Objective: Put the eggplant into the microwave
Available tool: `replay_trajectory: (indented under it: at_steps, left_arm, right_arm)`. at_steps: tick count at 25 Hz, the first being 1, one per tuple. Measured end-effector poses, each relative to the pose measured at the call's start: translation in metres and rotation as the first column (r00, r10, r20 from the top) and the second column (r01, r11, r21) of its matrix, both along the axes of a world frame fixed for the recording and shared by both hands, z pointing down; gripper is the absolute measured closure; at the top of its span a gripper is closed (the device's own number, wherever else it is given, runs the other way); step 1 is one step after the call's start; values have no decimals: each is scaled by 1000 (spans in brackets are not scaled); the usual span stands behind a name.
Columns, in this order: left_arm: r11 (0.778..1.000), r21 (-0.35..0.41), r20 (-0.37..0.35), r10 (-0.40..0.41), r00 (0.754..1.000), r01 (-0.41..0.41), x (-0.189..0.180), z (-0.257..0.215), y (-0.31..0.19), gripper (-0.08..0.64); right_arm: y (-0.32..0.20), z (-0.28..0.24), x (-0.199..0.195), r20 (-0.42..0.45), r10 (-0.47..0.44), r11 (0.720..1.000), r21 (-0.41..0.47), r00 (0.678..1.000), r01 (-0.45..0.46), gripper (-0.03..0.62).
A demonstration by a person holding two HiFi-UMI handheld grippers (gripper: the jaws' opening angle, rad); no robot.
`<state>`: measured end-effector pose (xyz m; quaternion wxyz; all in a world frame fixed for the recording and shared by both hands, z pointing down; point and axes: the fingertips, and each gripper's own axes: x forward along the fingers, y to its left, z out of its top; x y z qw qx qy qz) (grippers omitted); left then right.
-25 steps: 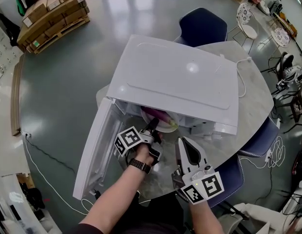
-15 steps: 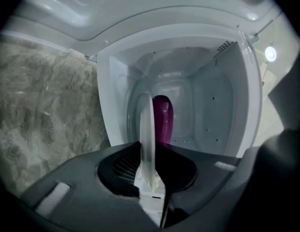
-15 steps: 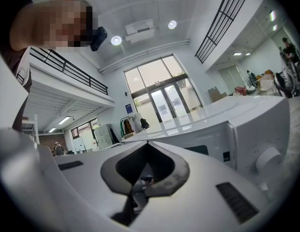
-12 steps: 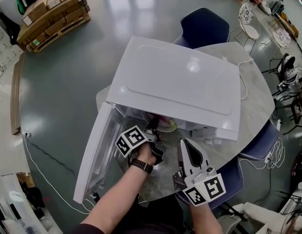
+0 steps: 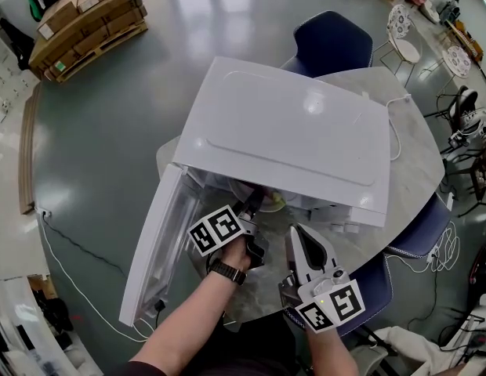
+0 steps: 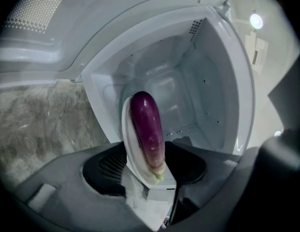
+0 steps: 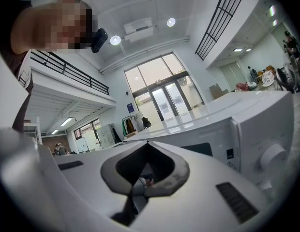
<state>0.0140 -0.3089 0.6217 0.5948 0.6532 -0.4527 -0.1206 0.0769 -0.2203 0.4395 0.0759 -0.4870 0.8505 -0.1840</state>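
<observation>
A round, grey-veined table is largely taken up by a white microwave, which is set directly on it. The door is swung open past the table's edge. A white cable is laid beside the microwave.

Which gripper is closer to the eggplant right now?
Left. The left gripper is at the open microwave, fingers opening with the eggplant on its plate between them; the right gripper hangs outside, in front of it.
</observation>
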Motion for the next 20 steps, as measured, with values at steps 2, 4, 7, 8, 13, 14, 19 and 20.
replay_trajectory:
  at_steps: [2,4,7,8,13,14,19,20]
  left_arm:
    - [998,9,55,61,997,-61,4,1,0,350]
    - [987,-23,153,158,976,-156,10,6,2,351]
    - [963,-72,267,270,925,-260,15,11,7,351]
    - [957,-78,294,290,911,-279,16,13,9,350]
    - [938,-79,371,341,864,-337,14,22,16,350]
    - [942,-64,376,328,866,-329,12,22,15,350]
    - [963,27,399,236,886,-269,2,10,22,350]
    - [961,51,403,228,886,-271,2,6,24,350]
  right_arm:
    - [0,1,0,2,-3,1000,-2,1000,3,591]
    - [1,1,0,4,-6,1000,-5,1000,6,591]
    - [3,1,0,7,-8,1000,-9,1000,8,591]
    - [4,1,0,9,-9,1000,-9,1000,9,591]
    - [5,-1,3,11,-8,1000,-1,1000,8,591]
    - [5,-1,4,12,-6,1000,0,1000,6,591]
    - [7,0,5,14,-3,1000,-3,1000,3,591]
    - [7,0,4,15,-3,1000,-3,1000,3,591]
